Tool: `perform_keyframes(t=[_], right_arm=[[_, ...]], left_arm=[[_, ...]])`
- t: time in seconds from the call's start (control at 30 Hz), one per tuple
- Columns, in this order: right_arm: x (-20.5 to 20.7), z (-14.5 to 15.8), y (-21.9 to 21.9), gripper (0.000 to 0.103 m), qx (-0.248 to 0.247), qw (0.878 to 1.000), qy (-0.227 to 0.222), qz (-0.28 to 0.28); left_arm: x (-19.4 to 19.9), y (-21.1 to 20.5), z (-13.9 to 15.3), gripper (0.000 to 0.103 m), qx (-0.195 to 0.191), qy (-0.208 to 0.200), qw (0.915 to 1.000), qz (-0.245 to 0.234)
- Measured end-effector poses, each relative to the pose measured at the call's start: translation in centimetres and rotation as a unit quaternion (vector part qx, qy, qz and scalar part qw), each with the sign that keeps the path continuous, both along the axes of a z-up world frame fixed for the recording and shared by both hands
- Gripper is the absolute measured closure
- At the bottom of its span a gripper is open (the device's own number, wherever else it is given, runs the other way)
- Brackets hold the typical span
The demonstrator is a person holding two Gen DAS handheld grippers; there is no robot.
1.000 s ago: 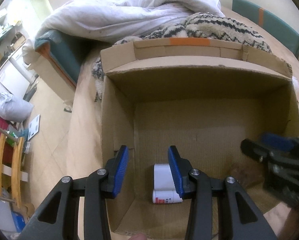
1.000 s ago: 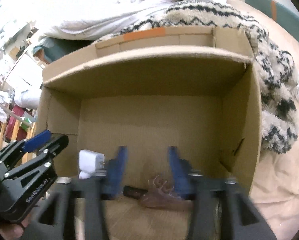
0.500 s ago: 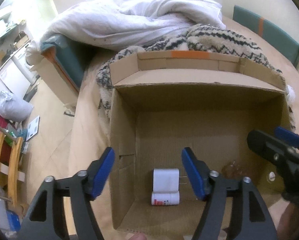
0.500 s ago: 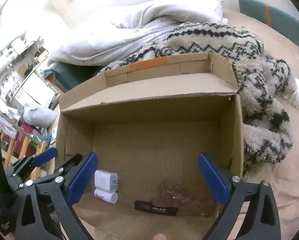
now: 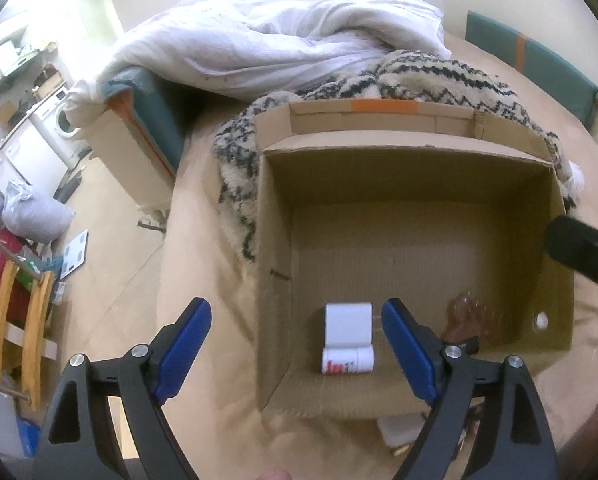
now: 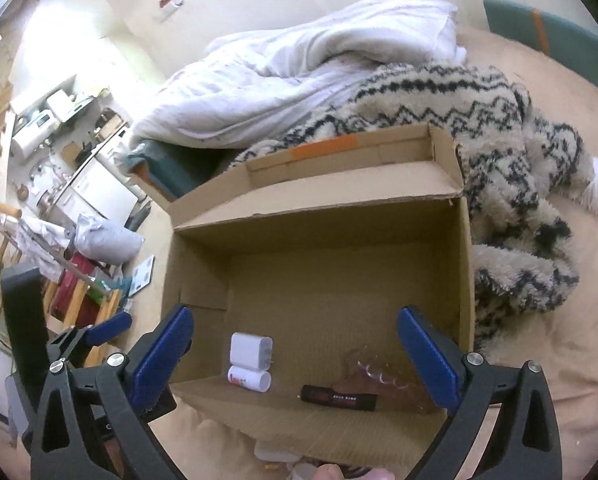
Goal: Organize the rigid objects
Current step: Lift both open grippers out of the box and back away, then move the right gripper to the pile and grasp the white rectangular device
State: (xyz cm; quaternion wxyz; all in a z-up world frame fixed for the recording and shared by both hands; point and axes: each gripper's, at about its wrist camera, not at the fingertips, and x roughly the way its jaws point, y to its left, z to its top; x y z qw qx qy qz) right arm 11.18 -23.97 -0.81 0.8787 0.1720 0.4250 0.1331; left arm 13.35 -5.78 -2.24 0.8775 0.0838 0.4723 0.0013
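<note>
Both jaws have just been opening with nothing between them, so the left gripper (image 5: 295, 354) and right gripper (image 6: 295, 354) are released above the box (image 6: 465, 280), where just ahead lie the charger (image 5: 347, 323), small bottle (image 5: 347, 361) and black stick (image 6: 338, 392), apparently delivered.

We can read no text for certain. The small white tube (image 5: 347, 361) in the cardboard box (image 5: 275, 264) bears red print, and the black stick (image 6: 338, 398) bears pale lettering, both too blurred to make out.
</note>
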Motion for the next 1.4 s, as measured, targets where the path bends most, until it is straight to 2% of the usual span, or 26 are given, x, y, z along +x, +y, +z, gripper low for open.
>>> perform_keyframes(t=[0.13, 0.27, 0.53, 0.73, 0.93, 1.03, 1.27, 1.4], right_arm=[[-1.6, 1.0, 0.6, 0.0, 0.007, 0.999, -0.032, 0.02], [-3.1, 1.6, 1.1, 0.0, -0.01, 0.998, -0.059, 0.022], [-5.9, 1.5, 0.5, 0.0, -0.011, 0.999, -0.049, 0.011], [-8.2, 1.2, -0.6, 0.0, -0.039, 0.998, -0.043, -0.029], [-9.1, -0.3, -1.2, 0.0, -0.045, 0.998, 0.002, -0.051], [-8.9, -1.9, -1.5, 0.0, -0.071, 0.993, 0.051, -0.073], [-7.8, -5.7, -3.6, 0.0, 0.007, 0.985, 0.146, -0.092], [-7.3, -7.7, -3.4, 0.002, 0.02, 0.979, 0.187, -0.083]], left_arm=[[-1.3, 1.3, 0.9, 0.017, -0.004, -0.006, 0.9999, 0.007], [-2.6, 2.8, 1.5, 0.017, -0.003, -0.01, 0.9998, 0.017], [-4.3, 5.7, 1.8, 0.016, -0.034, 0.0, 0.9983, 0.047], [-5.0, 6.2, 0.7, 0.016, -0.047, 0.021, 0.9971, 0.056], [-5.6, 6.4, -0.4, 0.016, -0.047, 0.036, 0.9968, 0.055], [-5.3, 6.6, -0.5, 0.016, -0.053, 0.04, 0.9959, 0.061], [-5.0, 7.7, -0.8, 0.016, -0.071, 0.052, 0.9925, 0.085], [-4.8, 8.0, -1.1, 0.016, -0.084, 0.066, 0.9899, 0.093]])
